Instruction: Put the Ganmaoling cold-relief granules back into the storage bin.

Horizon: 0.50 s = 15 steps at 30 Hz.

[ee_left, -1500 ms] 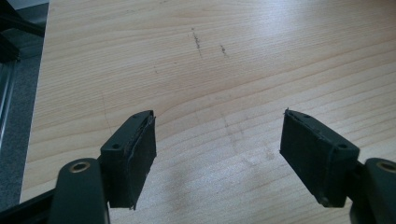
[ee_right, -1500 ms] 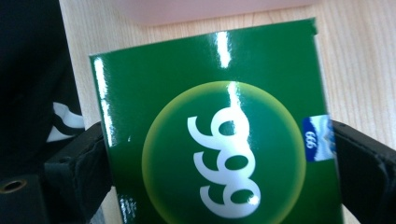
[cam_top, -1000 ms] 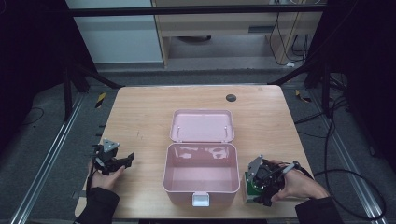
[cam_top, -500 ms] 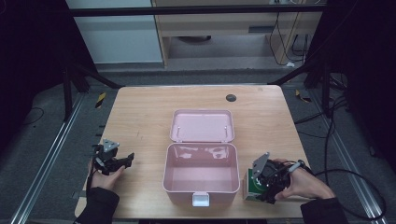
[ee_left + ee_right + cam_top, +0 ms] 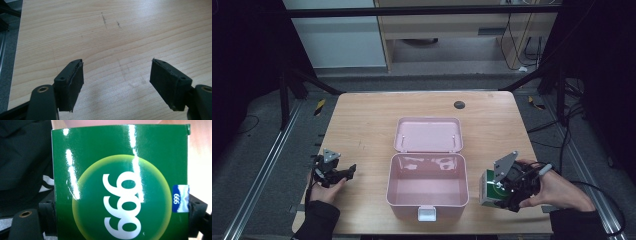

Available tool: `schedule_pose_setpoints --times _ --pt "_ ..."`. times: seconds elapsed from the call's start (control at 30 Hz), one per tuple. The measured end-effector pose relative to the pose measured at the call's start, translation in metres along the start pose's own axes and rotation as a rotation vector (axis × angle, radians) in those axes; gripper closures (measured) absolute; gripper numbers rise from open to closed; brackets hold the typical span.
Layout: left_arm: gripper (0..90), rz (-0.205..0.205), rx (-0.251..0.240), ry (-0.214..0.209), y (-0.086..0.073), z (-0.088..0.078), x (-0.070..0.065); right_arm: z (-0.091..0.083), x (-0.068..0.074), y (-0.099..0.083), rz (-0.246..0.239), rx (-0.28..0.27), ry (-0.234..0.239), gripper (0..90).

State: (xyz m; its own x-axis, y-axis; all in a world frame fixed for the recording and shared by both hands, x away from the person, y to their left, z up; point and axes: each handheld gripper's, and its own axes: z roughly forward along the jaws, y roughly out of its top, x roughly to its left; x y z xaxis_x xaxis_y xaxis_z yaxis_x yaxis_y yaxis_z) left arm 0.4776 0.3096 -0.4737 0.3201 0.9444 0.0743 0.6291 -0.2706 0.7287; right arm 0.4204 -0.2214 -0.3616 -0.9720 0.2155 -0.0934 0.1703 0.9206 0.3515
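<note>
Closest to the person, the right gripper (image 5: pixel 504 192) squeezes a green box (image 5: pixel 488 187) with a yellow circle and white numbers on it. In the right gripper view the green box (image 5: pixel 120 182) sits between the two black jaws, which press on both of its sides. It is just to the right of the pink storage box (image 5: pixel 428 186), near the front right edge of the table (image 5: pixel 362 125).

On the other side, the left gripper (image 5: pixel 343 172) rests low over the wood. Its jaws stand wide apart with nothing between them, only bare table.

In the middle is the pink storage box, open, with its lid (image 5: pixel 428 134) leaning back. It looks empty inside. Farther off, a small dark round spot (image 5: pixel 459 104) sits near the far edge of the table.

What could go wrong? The green box is shiny and smooth, so it could slip out if the squeeze is too soft. If the squeeze is too hard, the thin card could dent. The box looks meant for the pink storage box, and its bottom corner could bump the pink wall if it is not lifted high enough. That bump could tip it or push the pink box away.

There is lots of free wood to the left and at the back. The right gripper is close to the table's edge, so a drop there could fall to the floor.
</note>
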Motion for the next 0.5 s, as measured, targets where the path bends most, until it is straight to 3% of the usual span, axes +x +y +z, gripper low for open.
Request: schedule_pose_setpoints --times 0.5 --pt "26.3 0.001 0.004 0.0 0.0 0.0 0.0 -0.046 -0.002 0.033 -0.016 0.002 -0.019 16.1"
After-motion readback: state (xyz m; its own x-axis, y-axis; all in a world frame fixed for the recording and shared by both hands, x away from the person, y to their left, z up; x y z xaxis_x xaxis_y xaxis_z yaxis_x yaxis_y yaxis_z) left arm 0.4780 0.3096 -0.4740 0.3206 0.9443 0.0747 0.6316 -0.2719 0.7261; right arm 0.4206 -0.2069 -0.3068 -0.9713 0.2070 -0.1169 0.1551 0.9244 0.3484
